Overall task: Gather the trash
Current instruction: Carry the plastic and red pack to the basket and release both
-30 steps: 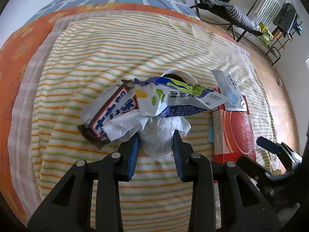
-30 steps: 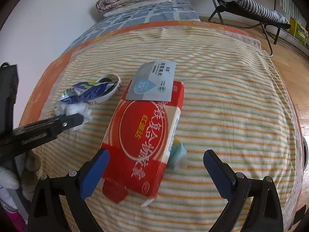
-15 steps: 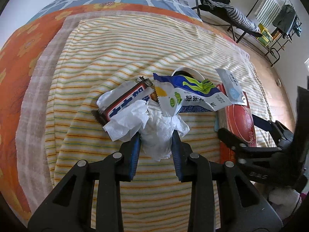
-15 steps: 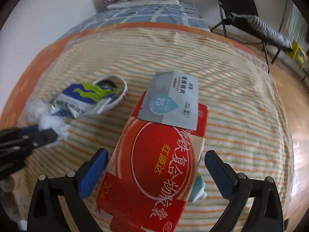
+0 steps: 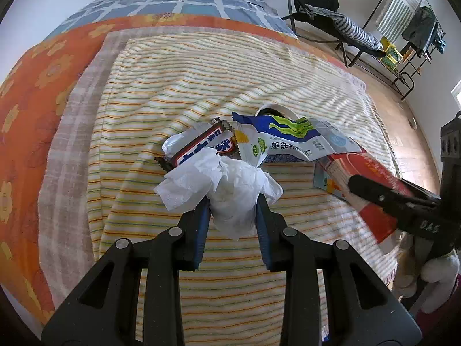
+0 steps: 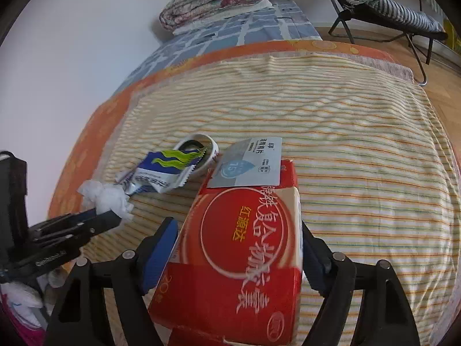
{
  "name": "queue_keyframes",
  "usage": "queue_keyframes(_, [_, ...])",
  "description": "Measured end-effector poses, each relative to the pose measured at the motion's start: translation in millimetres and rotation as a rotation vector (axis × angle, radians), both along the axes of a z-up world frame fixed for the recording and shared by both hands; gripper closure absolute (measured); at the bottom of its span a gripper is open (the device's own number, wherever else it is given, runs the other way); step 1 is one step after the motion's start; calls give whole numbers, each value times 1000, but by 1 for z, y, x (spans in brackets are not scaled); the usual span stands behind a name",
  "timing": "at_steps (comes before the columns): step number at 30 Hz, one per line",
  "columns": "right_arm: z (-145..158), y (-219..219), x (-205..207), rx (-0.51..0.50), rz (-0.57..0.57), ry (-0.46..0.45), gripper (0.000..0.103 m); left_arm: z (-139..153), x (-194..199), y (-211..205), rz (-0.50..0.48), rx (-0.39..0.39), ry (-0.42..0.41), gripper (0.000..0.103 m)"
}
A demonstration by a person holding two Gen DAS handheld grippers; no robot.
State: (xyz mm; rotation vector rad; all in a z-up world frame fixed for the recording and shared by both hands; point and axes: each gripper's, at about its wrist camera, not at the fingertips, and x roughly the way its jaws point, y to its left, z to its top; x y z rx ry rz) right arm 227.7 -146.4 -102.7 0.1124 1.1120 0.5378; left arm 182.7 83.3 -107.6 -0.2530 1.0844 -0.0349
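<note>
Red box (image 6: 245, 248) lengthwise between just-narrowed right fingers (image 6: 161, 248), long axis away; left fingers (image 5: 201, 225) around tissue (image 5: 230, 196).

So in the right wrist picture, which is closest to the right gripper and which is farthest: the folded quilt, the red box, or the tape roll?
1. Red box: between the right gripper jaws.
2. Tape roll: left, middle of the striped blanket.
3. Folded quilt: far end, by the wall.
</note>
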Motion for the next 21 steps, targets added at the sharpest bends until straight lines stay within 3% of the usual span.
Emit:
queue_keyframes(1, [1, 2, 0, -7, 7, -5, 44, 1, -1, 0, 0, 2, -1, 73])
queue_keyframes(2, [2, 3, -1, -13, 17, -4, 66, 2, -3, 0, 0, 5, -3, 73])
queue_keyframes(7, [0, 6, -6, -19, 49, 24, 72, 7, -8, 2, -2, 14, -12, 73])
queue_keyframes(15, [4, 2, -24, -17, 80, 40, 73, 12, -19, 2, -16, 27, -23, 74])
queue_keyframes(17, [9, -2, -31, -19, 84, 22, 82, 14, -22, 3, -19, 23, -28, 74])
queue_keyframes(21, [19, -10, -41, -17, 81, -5, 85, 19, -31, 3, -26, 18, -37, 74])
